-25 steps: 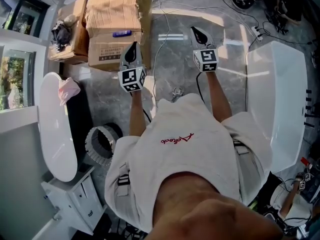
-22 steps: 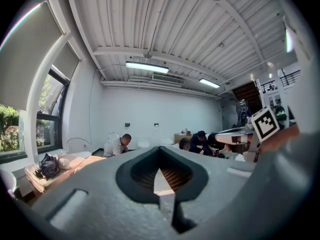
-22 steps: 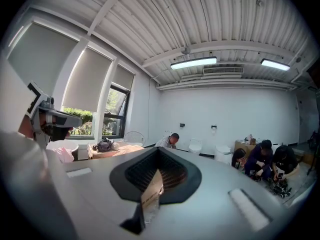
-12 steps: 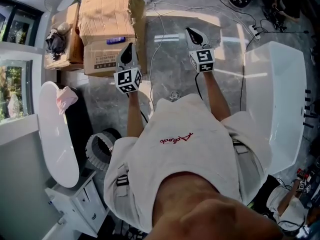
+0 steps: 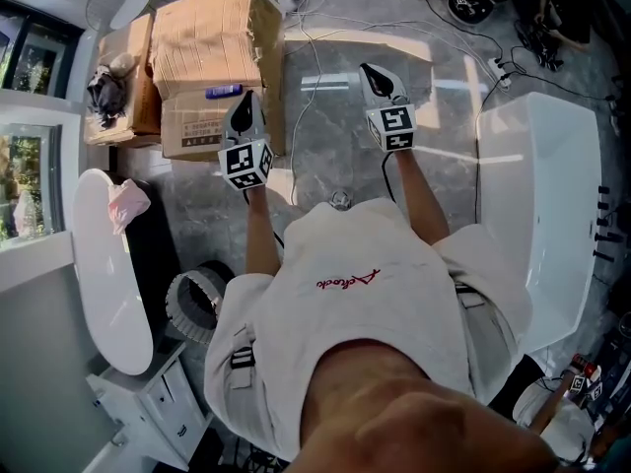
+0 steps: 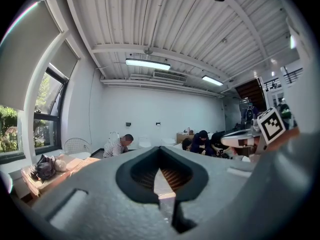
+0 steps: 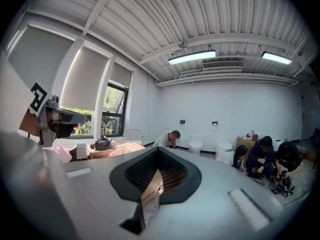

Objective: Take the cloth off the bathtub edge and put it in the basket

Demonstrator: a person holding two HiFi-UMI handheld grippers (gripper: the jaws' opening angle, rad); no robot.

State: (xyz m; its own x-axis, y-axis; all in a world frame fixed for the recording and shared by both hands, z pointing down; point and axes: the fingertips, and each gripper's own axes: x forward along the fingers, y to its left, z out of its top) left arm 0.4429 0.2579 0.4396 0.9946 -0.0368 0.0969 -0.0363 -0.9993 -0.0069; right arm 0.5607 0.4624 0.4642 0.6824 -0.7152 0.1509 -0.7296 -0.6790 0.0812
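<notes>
A pink cloth (image 5: 128,203) lies crumpled on the rim of the white bathtub (image 5: 106,284) at the left of the head view. It also shows at the left of the right gripper view as the cloth (image 7: 63,154). A round basket (image 5: 197,302) stands on the floor beside that tub, close to the person's left side. My left gripper (image 5: 246,111) and right gripper (image 5: 380,79) are held out level over the grey floor, well to the right of the cloth. Both are shut with nothing between their jaws (image 6: 160,159) (image 7: 159,160).
Cardboard boxes (image 5: 212,52) stand just ahead of the left gripper. A second white tub (image 5: 547,205) stands at the right. Cables (image 5: 315,67) trail over the tiled floor. A white cabinet (image 5: 148,402) sits behind the basket. Several people crouch far off in the room (image 7: 265,156).
Both grippers have moved forward over the floor, towards the boxes, and stay shut. The cloth still lies on the tub rim.
</notes>
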